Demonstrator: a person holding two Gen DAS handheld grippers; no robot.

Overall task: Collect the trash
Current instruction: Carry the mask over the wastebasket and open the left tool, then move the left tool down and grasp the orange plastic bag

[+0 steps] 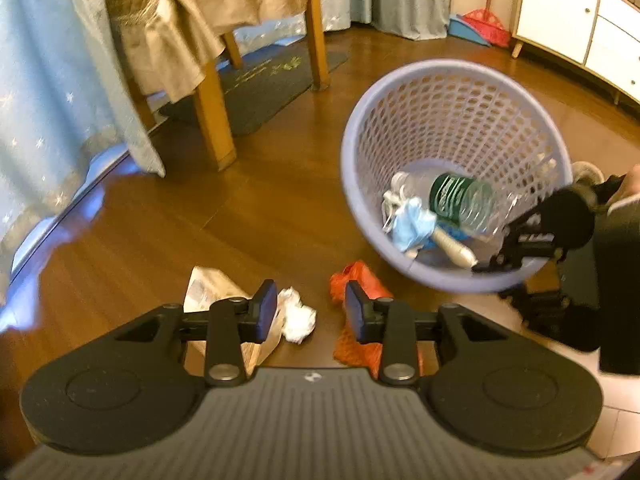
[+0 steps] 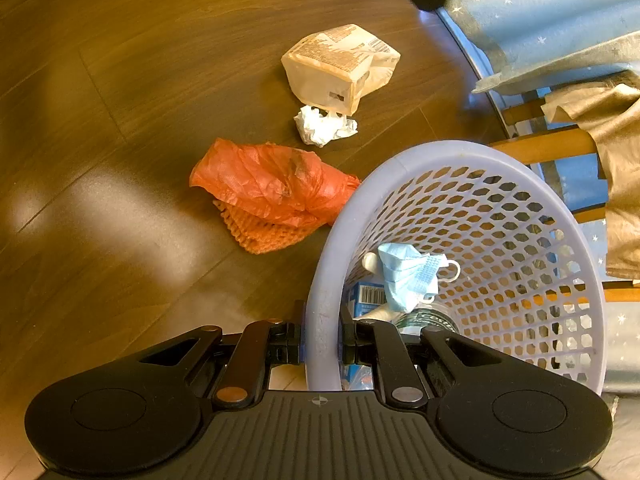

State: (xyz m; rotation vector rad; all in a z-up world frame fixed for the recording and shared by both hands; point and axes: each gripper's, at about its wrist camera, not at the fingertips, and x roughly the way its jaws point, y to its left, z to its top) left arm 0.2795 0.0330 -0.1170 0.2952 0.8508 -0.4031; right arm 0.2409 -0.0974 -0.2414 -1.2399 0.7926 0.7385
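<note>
On the wooden floor lie a beige paper package [image 1: 208, 288] [image 2: 340, 64], a crumpled white tissue [image 1: 298, 316] [image 2: 324, 126] and an orange plastic bag [image 1: 360, 276] [image 2: 272, 184] on top of an orange net [image 2: 260, 232]. My left gripper [image 1: 311, 308] hovers open above them, the tissue just beside its left finger, nothing between the pads. The lilac mesh basket [image 1: 348, 168] [image 2: 332, 260] is tilted, with my right gripper [image 2: 322, 336] [image 1: 520, 248] shut on its rim. Inside lie a clear bottle [image 1: 460, 200], a blue face mask [image 1: 412, 224] [image 2: 408, 276] and other scraps.
A wooden table leg [image 1: 212, 120] under a tan cloth [image 1: 192, 20] stands behind the trash, over a dark mat [image 1: 260, 88]. A pale blue curtain [image 1: 48, 80] hangs at left. A white cabinet [image 1: 580, 28] and a red dustpan [image 1: 488, 24] are at the far right.
</note>
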